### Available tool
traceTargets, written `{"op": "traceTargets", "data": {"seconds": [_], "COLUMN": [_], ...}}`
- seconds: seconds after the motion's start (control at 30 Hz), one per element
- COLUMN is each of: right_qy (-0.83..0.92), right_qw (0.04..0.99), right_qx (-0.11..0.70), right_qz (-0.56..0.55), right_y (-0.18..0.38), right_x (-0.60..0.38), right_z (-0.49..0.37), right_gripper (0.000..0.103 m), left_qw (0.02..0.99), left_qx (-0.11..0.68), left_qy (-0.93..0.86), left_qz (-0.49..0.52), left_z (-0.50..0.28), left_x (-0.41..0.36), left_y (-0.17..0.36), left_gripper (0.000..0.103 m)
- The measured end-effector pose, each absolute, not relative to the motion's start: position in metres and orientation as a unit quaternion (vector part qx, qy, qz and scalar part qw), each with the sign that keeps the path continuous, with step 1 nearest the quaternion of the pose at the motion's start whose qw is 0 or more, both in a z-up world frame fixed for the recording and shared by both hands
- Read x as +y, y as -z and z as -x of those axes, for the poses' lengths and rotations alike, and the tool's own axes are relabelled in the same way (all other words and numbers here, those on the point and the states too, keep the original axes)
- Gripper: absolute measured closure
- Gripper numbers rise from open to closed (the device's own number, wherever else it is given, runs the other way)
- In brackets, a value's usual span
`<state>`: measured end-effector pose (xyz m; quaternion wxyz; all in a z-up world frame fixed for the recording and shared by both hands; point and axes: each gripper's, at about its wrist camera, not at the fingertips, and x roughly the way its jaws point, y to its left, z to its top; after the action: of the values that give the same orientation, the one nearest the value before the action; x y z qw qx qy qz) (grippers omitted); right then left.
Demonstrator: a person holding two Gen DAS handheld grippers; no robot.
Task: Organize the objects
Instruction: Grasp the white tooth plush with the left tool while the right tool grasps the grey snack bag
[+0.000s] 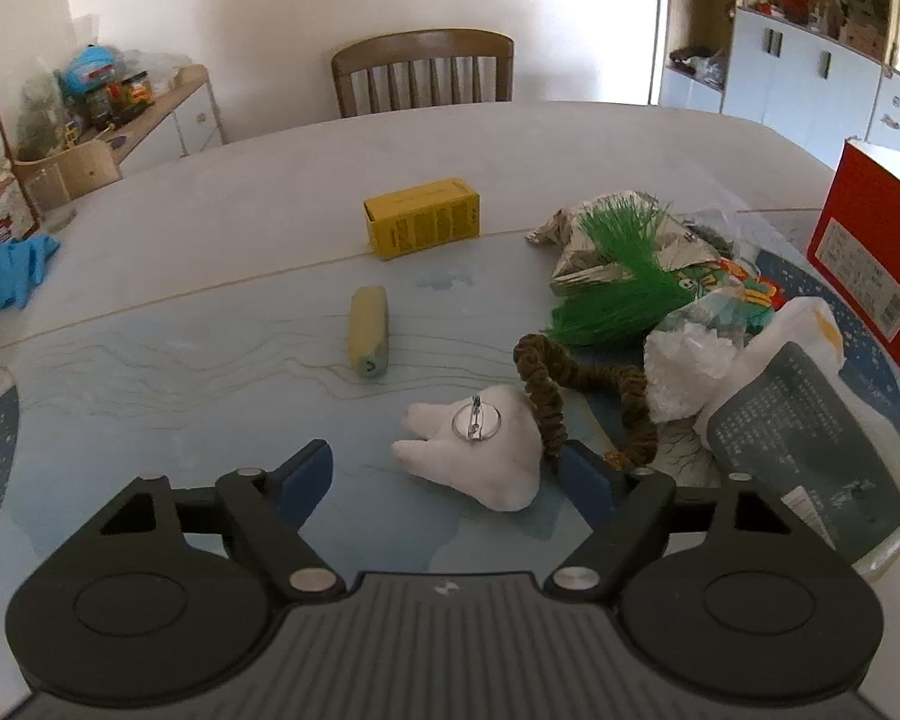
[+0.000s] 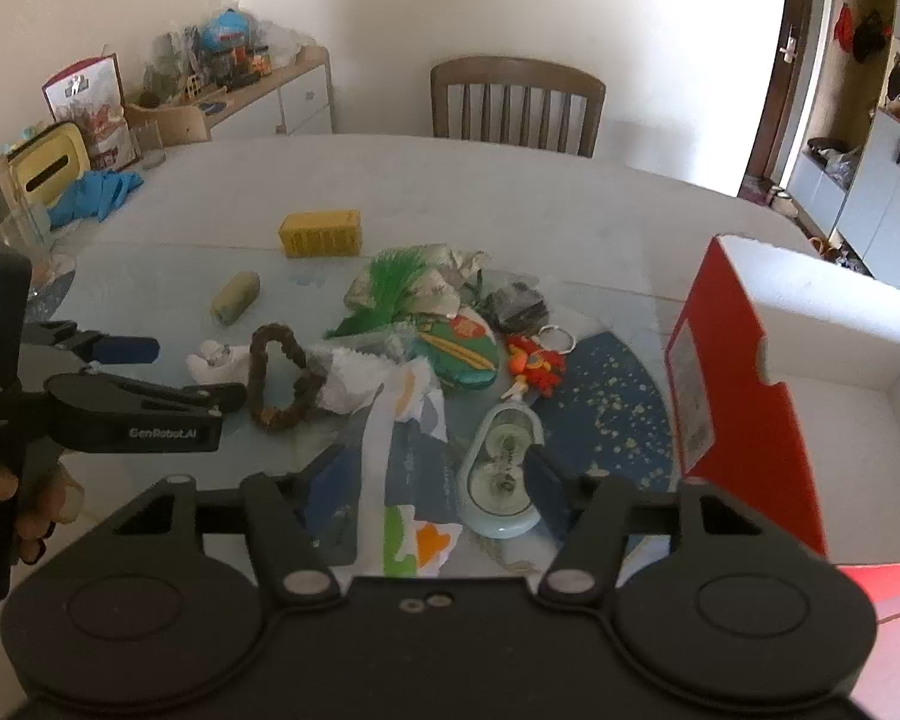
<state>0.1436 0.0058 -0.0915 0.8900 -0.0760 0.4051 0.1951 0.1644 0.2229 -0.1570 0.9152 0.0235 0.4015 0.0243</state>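
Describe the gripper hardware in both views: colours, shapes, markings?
Both are black plastic: ribbed grey-black body, two round discs, silver pivot pins, angular linkage arms. Left gripper and right gripper carry dark blue flat pads. Seen side-on from the right wrist, the left one reads "GenRobot.AI" in white.

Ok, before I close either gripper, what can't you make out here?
- Red box inside: right wrist view, near wall hides its floor.
- Tape dispenser: right gripper fingers cover both sides; contact unclear.
- White plush: left wrist view, far finger's contact with it unclear.
- Dark packet: print too small to read.
- Pile: lower items buried under wrappers.
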Motion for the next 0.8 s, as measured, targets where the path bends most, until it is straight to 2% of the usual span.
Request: {"op": "traceTargets", "data": {"seconds": [0.17, 0.47, 0.5, 0.6, 0.8], "right_qy": [-0.202, -0.204, -0.203, -0.202, -0.209], "right_qw": [0.881, 0.869, 0.868, 0.866, 0.868], "right_qx": [0.419, 0.442, 0.444, 0.448, 0.441], "right_qz": [0.083, 0.089, 0.091, 0.092, 0.091], "right_y": [0.101, 0.112, 0.112, 0.112, 0.106], "right_x": [0.015, 0.026, 0.026, 0.027, 0.026], "right_z": [-0.150, -0.154, -0.154, -0.152, -0.149], "right_gripper": [0.053, 0.074, 0.079, 0.085, 0.092], "left_qw": [0.916, 0.915, 0.916, 0.917, 0.916], "left_qx": [0.399, 0.402, 0.400, 0.397, 0.401], "left_qy": [-0.016, 0.012, 0.013, 0.017, 0.006], "left_qz": [-0.034, -0.029, -0.031, -0.031, -0.020], "left_z": [-0.169, -0.172, -0.172, -0.171, -0.164], "left_x": [0.223, 0.225, 0.225, 0.225, 0.230], "left_y": [0.159, 0.162, 0.161, 0.161, 0.157], "left_gripper": [0.023, 0.050, 0.050, 0.053, 0.054]}}
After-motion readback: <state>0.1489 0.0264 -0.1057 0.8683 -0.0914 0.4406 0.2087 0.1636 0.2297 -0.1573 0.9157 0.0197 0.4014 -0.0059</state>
